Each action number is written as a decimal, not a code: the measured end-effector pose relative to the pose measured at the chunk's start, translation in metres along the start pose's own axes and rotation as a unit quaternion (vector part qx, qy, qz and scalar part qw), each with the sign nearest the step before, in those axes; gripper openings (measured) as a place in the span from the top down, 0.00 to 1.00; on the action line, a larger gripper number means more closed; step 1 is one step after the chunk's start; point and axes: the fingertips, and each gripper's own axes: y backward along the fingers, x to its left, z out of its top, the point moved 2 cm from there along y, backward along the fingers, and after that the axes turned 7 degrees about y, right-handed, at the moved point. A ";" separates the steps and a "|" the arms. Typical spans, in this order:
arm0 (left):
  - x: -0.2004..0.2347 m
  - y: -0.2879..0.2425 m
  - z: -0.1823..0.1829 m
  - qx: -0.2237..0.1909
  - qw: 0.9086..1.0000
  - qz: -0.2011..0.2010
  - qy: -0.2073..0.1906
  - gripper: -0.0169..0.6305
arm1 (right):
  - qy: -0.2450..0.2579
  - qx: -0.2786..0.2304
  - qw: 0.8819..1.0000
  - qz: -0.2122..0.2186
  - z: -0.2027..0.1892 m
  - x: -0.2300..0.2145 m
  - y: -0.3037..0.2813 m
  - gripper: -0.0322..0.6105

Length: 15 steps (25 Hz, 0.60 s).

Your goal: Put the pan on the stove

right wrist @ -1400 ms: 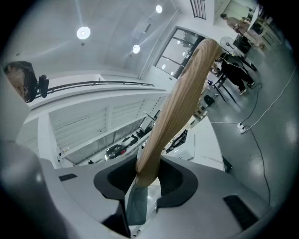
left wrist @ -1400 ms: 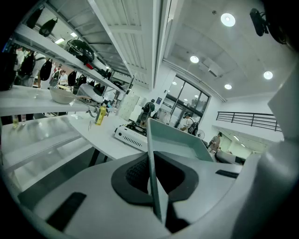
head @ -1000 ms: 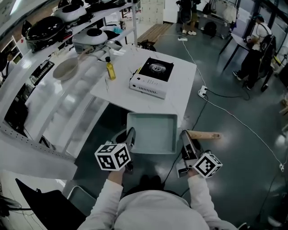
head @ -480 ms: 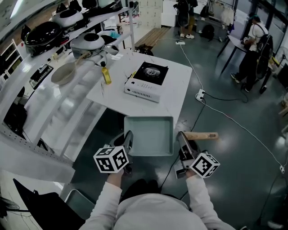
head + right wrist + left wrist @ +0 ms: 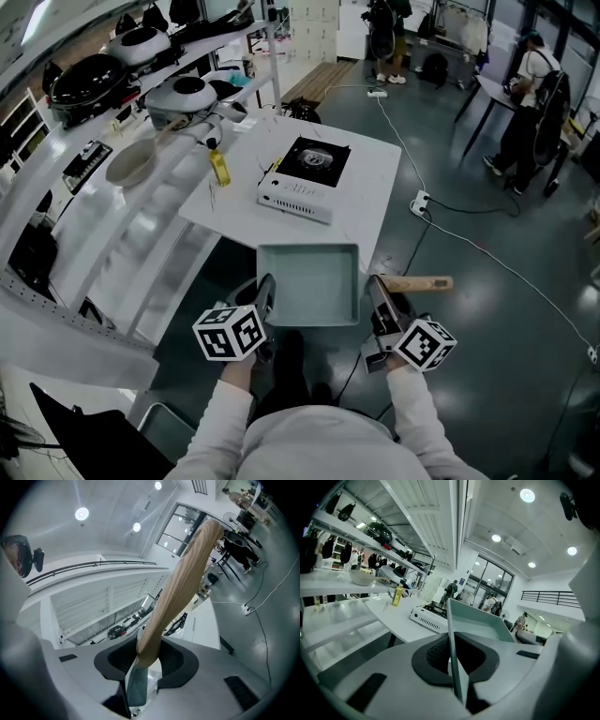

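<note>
A square pale green pan (image 5: 309,281) with a wooden handle (image 5: 419,283) hangs in the air in front of the white table (image 5: 370,202). My left gripper (image 5: 266,302) is shut on the pan's left rim (image 5: 457,667), which runs edge-on between its jaws. My right gripper (image 5: 380,305) is shut on the wooden handle (image 5: 183,583) at its metal base, and the handle sticks out to the right. The portable stove (image 5: 305,178), white with a black top, sits on the table beyond the pan and is bare. It shows behind the pan wall as the stove (image 5: 429,613).
A yellow bottle (image 5: 219,168) stands on the table left of the stove. Shelves at the left hold a bowl (image 5: 130,161), pots and cookers. Cables and a power strip (image 5: 421,202) lie on the dark floor at the right. People stand at the back right.
The pan stays held the same way in both grippers. In the head view the table and stove have slid slightly, and the pan's far edge now sits just short of the table edge.
</note>
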 end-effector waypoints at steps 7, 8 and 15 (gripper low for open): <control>0.024 -0.046 0.028 0.006 1.000 -0.006 -0.001 0.93 | 0.001 -0.001 1.000 -0.008 0.005 -0.017 -0.051 0.71; 0.029 -0.055 0.033 0.008 1.000 -0.008 0.000 0.93 | 0.002 -0.001 1.000 -0.010 0.006 -0.020 -0.060 0.71; 0.067 -0.119 0.068 0.025 1.000 -0.015 0.002 0.93 | -0.007 -0.003 1.000 -0.031 0.006 -0.045 -0.131 0.71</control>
